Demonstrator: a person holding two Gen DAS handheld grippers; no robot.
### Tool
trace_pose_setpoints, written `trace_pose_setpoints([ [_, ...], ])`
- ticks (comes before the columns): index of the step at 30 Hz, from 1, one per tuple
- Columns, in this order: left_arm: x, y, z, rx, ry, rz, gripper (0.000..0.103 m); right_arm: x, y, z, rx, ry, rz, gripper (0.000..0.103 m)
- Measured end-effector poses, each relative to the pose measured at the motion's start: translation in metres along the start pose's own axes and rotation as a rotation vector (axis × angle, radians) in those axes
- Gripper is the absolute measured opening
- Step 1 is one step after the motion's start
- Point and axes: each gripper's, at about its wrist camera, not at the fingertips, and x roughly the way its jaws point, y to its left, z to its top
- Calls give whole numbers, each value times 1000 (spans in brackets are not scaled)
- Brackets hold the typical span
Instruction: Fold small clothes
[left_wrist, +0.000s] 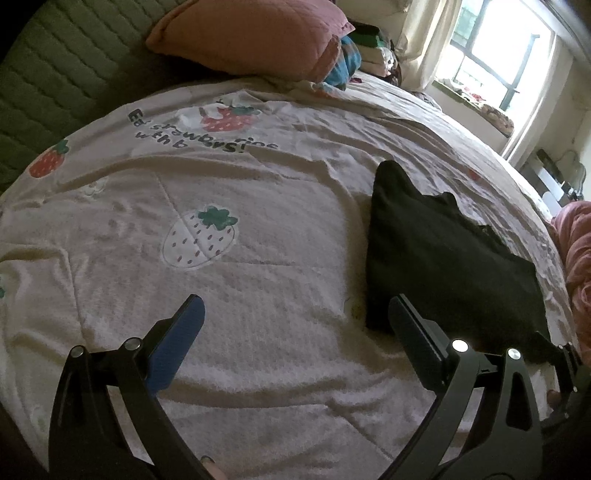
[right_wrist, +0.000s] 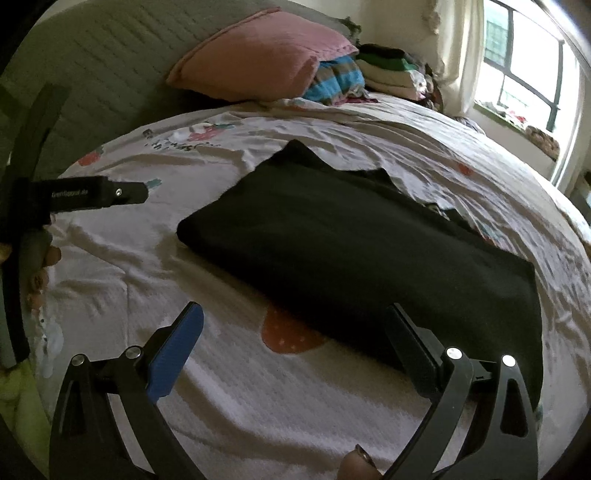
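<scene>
A black garment (left_wrist: 443, 258) lies folded into a rough rectangle on the strawberry-print bedspread (left_wrist: 221, 229). It fills the middle of the right wrist view (right_wrist: 351, 251). My left gripper (left_wrist: 295, 310) is open and empty, just left of the garment's near corner, above the bedspread. My right gripper (right_wrist: 293, 314) is open and empty, facing the garment's near long edge, with its right finger over the cloth. The left gripper also shows at the left edge of the right wrist view (right_wrist: 140, 192).
A pink pillow (right_wrist: 258, 55) and a striped blue cloth (right_wrist: 336, 81) lie at the head of the bed against the green headboard (left_wrist: 48, 81). Stacked folded clothes (right_wrist: 391, 70) sit near the window (right_wrist: 524, 66). Pink fabric (left_wrist: 576, 251) lies at the right.
</scene>
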Motion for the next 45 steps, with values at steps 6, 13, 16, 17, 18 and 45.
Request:
trace_pose_setpoints([
  [6,7,-1,9,-10,6,10,93,16,18,7,-97,-2,-38,97],
  [13,17,-6,16,1,19,34,93,40,35,12,-197,10,-81,98],
  [16,23,-12,22,24,25,43,93,51,39,14,-220,23,-94,98],
  [17,25,-15,25,31,21,50,93,54,40,14,-227,31,-96,98],
  [18,27,-17,28,39,22,55,93,57,41,15,-233,35,-96,98],
  [45,104,-56,90,76,98,13,93,108,38,39,-290,-17,-208,81],
])
